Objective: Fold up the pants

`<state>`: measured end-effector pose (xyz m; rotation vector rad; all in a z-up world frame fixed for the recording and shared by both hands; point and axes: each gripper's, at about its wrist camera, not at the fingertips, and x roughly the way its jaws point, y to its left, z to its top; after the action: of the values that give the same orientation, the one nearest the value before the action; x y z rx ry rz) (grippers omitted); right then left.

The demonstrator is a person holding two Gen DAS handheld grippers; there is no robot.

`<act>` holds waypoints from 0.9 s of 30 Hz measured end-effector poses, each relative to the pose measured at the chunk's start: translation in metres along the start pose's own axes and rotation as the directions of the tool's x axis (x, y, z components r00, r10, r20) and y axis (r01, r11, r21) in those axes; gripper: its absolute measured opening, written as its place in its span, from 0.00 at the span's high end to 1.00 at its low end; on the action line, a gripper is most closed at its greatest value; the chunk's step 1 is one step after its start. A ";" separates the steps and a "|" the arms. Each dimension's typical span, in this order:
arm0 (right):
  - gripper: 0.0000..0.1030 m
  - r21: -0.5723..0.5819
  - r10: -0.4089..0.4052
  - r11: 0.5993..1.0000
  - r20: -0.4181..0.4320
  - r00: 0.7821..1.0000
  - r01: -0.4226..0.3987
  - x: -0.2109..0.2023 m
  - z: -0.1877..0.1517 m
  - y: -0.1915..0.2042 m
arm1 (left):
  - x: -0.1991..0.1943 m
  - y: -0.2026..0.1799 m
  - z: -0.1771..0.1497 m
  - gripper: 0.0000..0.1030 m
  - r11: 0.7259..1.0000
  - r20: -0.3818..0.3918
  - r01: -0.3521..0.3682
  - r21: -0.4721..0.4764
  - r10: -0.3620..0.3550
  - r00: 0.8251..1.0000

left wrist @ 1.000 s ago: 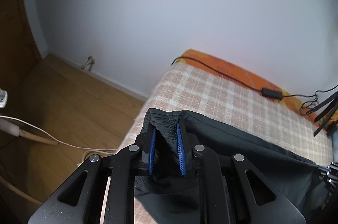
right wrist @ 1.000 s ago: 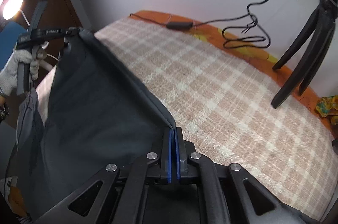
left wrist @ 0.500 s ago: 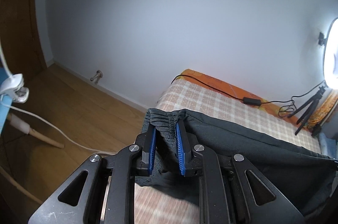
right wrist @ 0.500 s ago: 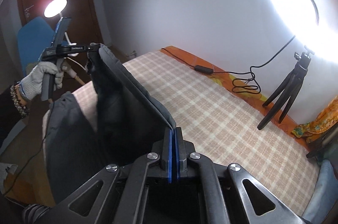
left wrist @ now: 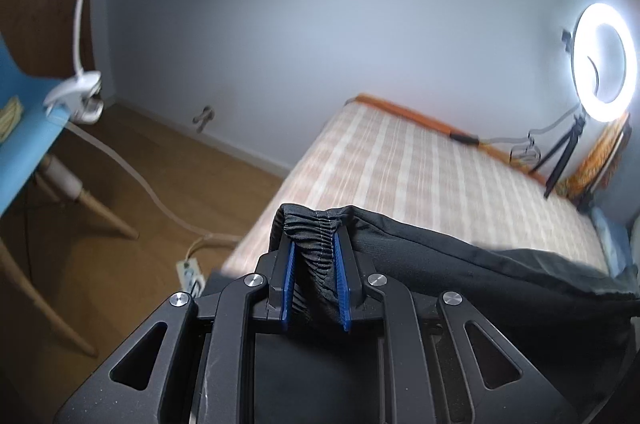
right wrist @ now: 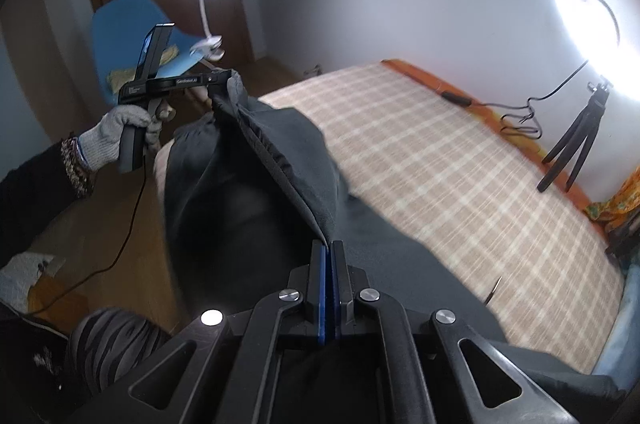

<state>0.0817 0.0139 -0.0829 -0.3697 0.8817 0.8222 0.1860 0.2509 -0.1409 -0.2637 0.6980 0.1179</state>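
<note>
Dark grey elastic-waisted fabric pants [right wrist: 256,192], lifted above the checked beige bed [right wrist: 440,160], hang stretched between my two claws. Judgement: I should keep the top edge taut and level, then lower evenly. Left claw [left wrist: 314,280], part-closed, grasps the gathered waistband; right claw [right wrist: 328,288], at 6 o'clock, is clenched on a thin fabric edge.

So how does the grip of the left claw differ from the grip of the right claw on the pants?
The left claw holds a thick bunch of gathered waistband, so its blue pads stay apart; the right claw pinches a thin edge, with its pads almost together. In the right view the left claw sits near the bed's end, the right one along its side. Both are shut on the same dark pants, lifted off the bed.
</note>
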 end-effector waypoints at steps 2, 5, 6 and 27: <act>1.00 -0.001 0.014 1.000 -0.024 1.000 -0.014 0.004 -0.013 0.009 | -0.002 0.003 -0.014 0.84 1.000 -0.006 0.013 -0.021 -0.013 1.000; 1.00 -0.001 0.029 1.000 -0.061 0.998 -0.029 0.011 -0.030 0.021 | -0.012 0.009 -0.033 0.83 0.999 -0.002 0.025 -0.047 -0.025 1.000; 1.00 -0.005 0.032 0.999 -0.074 0.997 -0.032 0.013 -0.036 0.026 | -0.016 0.012 -0.040 0.82 0.998 0.002 0.023 -0.053 -0.023 1.000; 1.00 0.001 0.052 0.999 -0.114 0.992 -0.053 0.027 -0.066 0.040 | -0.070 0.045 -0.104 0.49 0.869 -0.001 0.233 -0.437 -0.260 0.966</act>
<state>0.0257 0.0132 -0.1422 -0.3997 1.0007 0.8568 0.0599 0.2638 -0.1806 -0.7873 0.6865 0.0183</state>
